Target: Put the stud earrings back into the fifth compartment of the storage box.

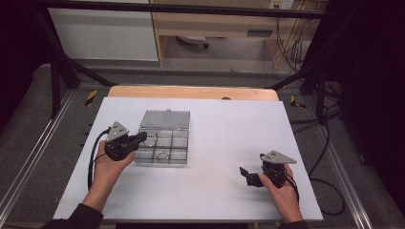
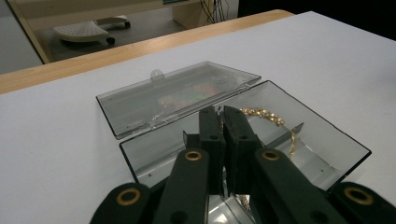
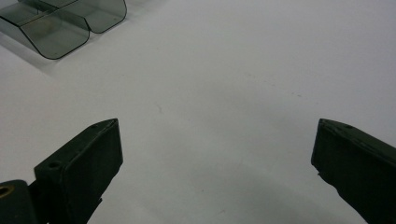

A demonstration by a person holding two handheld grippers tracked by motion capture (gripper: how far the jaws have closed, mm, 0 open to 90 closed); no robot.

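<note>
A clear plastic compartment box (image 1: 186,149) lies left of centre on the white table, its lid (image 1: 165,119) folded back flat. Gold bracelets rest in its cells, one (image 1: 151,140) at the near-left, another (image 1: 163,155) in the front row. My left gripper (image 1: 142,138) reaches over the box's left edge. In the left gripper view its jaws (image 2: 223,114) are pressed together above a cell, a gold chain (image 2: 264,114) just beyond them; I see nothing pinched between them. My right gripper (image 1: 247,176) rests at the table's near right with its jaws (image 3: 217,140) wide apart and empty.
The white table sheet (image 1: 224,129) has a wooden strip (image 1: 191,92) along its far edge. A corner of the box (image 3: 60,28) shows at the top left of the right gripper view. Black frame legs and cables stand beyond the table.
</note>
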